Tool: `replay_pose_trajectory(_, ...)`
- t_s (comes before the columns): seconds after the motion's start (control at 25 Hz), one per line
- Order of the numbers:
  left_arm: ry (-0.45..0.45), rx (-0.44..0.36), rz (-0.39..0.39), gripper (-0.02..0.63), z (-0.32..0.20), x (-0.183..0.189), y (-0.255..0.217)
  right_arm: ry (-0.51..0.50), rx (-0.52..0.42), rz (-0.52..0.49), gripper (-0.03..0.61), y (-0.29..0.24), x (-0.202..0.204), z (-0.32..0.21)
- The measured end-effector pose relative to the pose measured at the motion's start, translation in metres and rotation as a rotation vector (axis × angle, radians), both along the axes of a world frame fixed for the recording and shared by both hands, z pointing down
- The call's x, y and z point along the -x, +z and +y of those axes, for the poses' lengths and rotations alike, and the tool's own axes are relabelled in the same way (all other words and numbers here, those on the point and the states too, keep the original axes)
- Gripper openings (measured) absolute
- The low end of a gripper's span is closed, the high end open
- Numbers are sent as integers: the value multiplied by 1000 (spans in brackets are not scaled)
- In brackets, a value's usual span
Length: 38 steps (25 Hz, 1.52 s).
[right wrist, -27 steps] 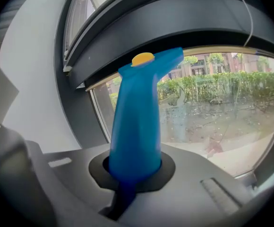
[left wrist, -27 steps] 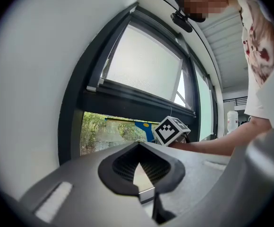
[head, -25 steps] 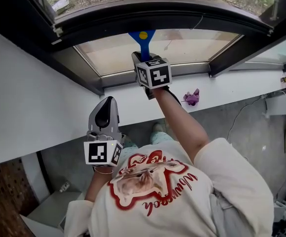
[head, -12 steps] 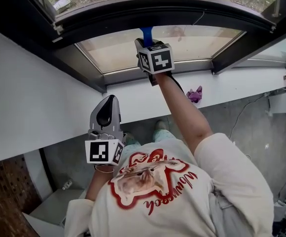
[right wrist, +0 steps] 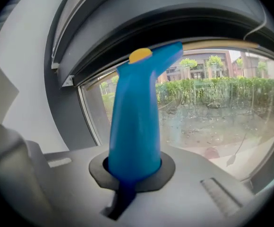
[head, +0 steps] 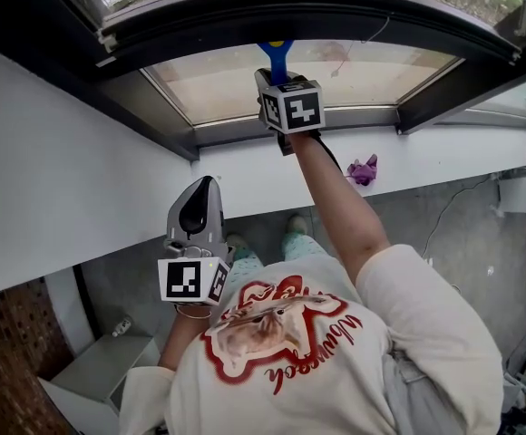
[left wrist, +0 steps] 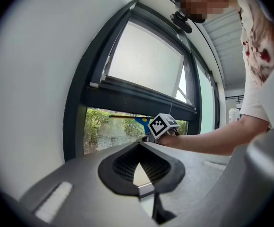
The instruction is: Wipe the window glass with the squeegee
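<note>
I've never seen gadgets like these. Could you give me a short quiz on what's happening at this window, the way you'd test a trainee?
1. True or false: the left gripper holds the squeegee.
2. In the head view, what lies on the white sill to the right of the raised arm? A) a purple cloth B) a yellow sponge C) a spray bottle
3. Fill in: the squeegee's handle is ___, with a yellow dot near its top.
Key: 1 false: the right gripper is shut on it, and the left gripper is shut and empty. 2 A. 3 blue.
</note>
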<state>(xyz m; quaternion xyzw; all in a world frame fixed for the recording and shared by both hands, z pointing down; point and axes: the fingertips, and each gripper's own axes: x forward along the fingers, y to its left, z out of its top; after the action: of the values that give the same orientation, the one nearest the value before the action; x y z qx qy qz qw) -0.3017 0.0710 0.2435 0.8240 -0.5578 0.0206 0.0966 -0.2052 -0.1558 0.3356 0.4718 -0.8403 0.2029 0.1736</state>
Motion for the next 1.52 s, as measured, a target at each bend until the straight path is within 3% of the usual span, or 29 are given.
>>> replay_pose_trajectory(0.24,-18,30,-6,0,1,2,10,25,127,-27,26,54,-13,14)
replay_pose_trajectory(0.4,-24,46,-7,0,0,0,17,5,144,17,26,75,-16,16)
replay_pose_trajectory(1.0,-68,144,-29,0,2,-1,52,6,237,-31,26,143,-14,21)
replay_pose_trajectory(1.52,-60,174,-36,0,-6,-4,66,17,304,-27,26,186,-26,30)
